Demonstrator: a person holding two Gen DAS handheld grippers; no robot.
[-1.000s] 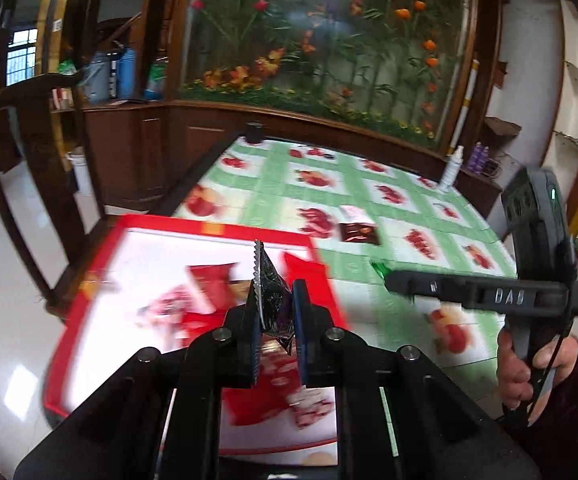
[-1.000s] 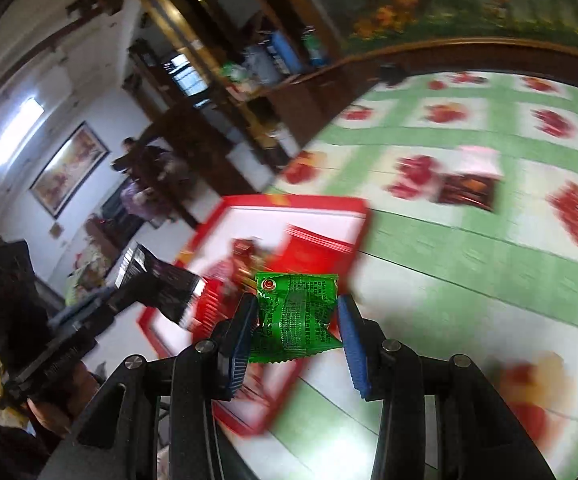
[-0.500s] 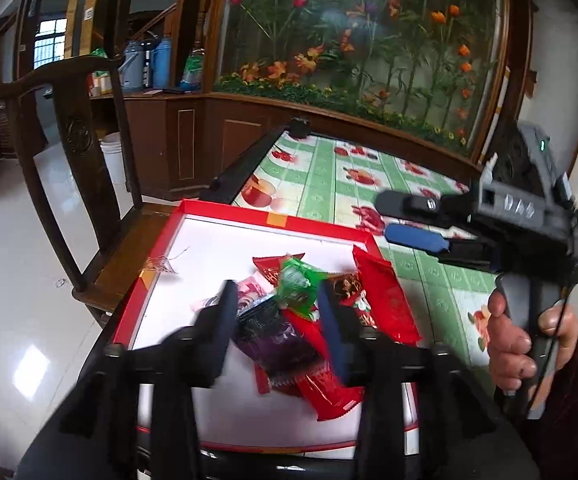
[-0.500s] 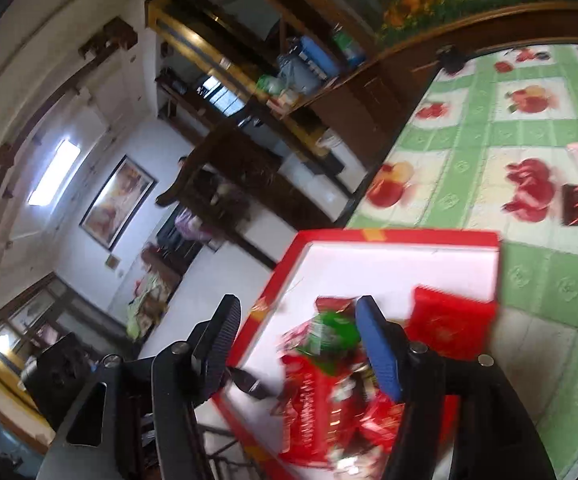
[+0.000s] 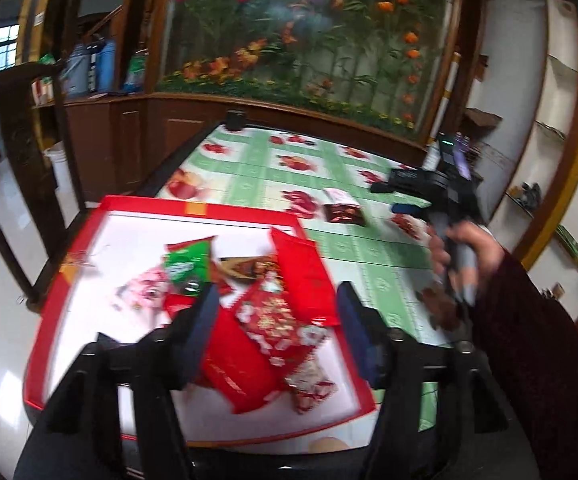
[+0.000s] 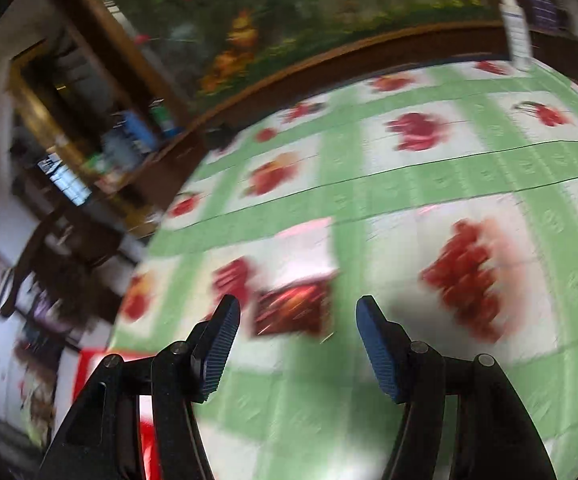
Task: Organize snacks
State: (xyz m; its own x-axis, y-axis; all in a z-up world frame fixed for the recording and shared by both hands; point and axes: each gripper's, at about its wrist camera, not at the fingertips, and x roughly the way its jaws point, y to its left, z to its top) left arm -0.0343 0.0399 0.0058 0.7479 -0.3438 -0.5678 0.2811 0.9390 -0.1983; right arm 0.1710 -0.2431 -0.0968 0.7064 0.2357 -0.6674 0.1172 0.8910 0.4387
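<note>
Over the red tray (image 5: 69, 264), both packets are now dropped; left gripper (image 5: 277, 320) is spread empty, right gripper (image 6: 297, 320), spread, is being swung toward the dark packet (image 6: 293, 312) on the desk (image 6: 449, 184).

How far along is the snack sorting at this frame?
Mostly done: a pile of packets, including the green packet, lies in the red tray. Nothing is in hand; the left gripper and right gripper are both open and empty. Left: the dark brown packet on the tablecloth, with the right gripper facing it.
</note>
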